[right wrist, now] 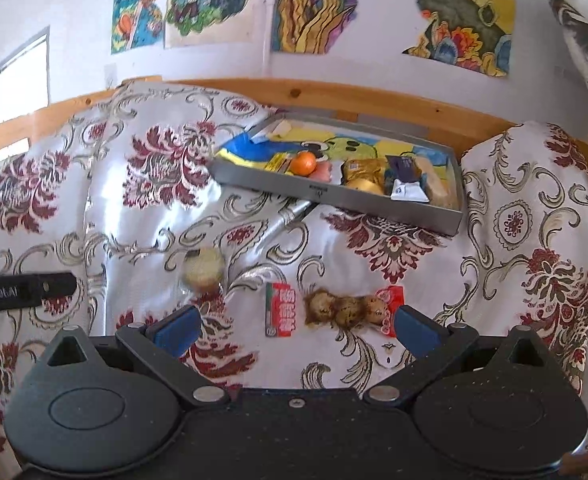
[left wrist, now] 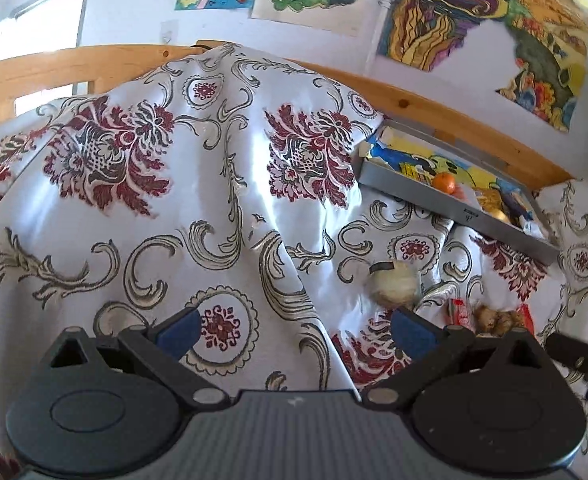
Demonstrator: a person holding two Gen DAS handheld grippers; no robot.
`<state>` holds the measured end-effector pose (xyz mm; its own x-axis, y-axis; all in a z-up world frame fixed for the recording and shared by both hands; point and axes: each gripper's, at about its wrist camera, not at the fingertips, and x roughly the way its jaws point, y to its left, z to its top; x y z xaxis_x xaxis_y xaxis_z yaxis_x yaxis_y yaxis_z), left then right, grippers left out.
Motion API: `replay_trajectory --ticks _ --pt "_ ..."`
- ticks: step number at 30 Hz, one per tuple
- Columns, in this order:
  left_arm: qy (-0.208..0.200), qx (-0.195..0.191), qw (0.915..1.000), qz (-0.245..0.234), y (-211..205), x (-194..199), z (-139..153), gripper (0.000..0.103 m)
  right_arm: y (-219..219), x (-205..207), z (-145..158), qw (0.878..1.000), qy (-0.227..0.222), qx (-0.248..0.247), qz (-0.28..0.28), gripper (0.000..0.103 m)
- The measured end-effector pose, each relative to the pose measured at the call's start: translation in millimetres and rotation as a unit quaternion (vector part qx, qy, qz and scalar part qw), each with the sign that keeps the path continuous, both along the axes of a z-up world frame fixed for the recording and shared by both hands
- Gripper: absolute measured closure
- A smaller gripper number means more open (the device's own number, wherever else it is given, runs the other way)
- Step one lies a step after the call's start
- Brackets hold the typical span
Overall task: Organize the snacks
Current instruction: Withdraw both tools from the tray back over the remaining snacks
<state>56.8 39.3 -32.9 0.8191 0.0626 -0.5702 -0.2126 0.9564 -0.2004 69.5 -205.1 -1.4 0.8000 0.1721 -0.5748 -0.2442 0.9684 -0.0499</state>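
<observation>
A grey tray [right wrist: 336, 198] lies at the back on the patterned cloth, holding an orange [right wrist: 303, 163], gold-wrapped snacks [right wrist: 361, 176] and other packets. On the cloth in front lie a round pale snack [right wrist: 203, 270], a red and white packet [right wrist: 281, 309] and a clear pack of brown speckled eggs [right wrist: 348, 309]. My right gripper [right wrist: 296, 334] is open just short of the packet and the eggs. My left gripper [left wrist: 296, 332] is open over bare cloth; the round snack [left wrist: 394, 283] lies ahead of its right finger. The tray [left wrist: 450, 198] is at the right.
A wooden bed rail [right wrist: 374, 98] runs behind the tray, with posters on the wall above. The cloth [left wrist: 173, 200] bulges up high in front of the left gripper. The left gripper's side [right wrist: 21, 286] shows at the left edge of the right wrist view.
</observation>
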Motion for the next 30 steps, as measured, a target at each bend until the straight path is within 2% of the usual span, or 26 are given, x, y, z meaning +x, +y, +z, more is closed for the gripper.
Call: replay_trajectory --ticks 6,18,24,30 --pt "0.003 0.006 1.0 0.005 -1.2 -3.5 -2.0 0.001 7.1 -0.7 -3.4 1.0 0.004 -0.023 0.011 0.001" --pt "0.008 0.017 0.9998 0.002 -6.1 -2.8 -2.1 0.001 8.0 2.6 -5.1 1.0 0.016 -0.024 0.011 0.001" --pt "0.02 0.028 0.999 -0.027 -11.9 7.3 -3.0 0.001 7.4 3.8 -5.3 1.0 0.018 -0.023 0.009 0.001" --pt "0.024 0.067 0.9942 -0.08 -23.4 29.6 -4.6 0.001 7.2 11.9 -10.5 0.999 0.043 -0.028 -0.002 0.001"
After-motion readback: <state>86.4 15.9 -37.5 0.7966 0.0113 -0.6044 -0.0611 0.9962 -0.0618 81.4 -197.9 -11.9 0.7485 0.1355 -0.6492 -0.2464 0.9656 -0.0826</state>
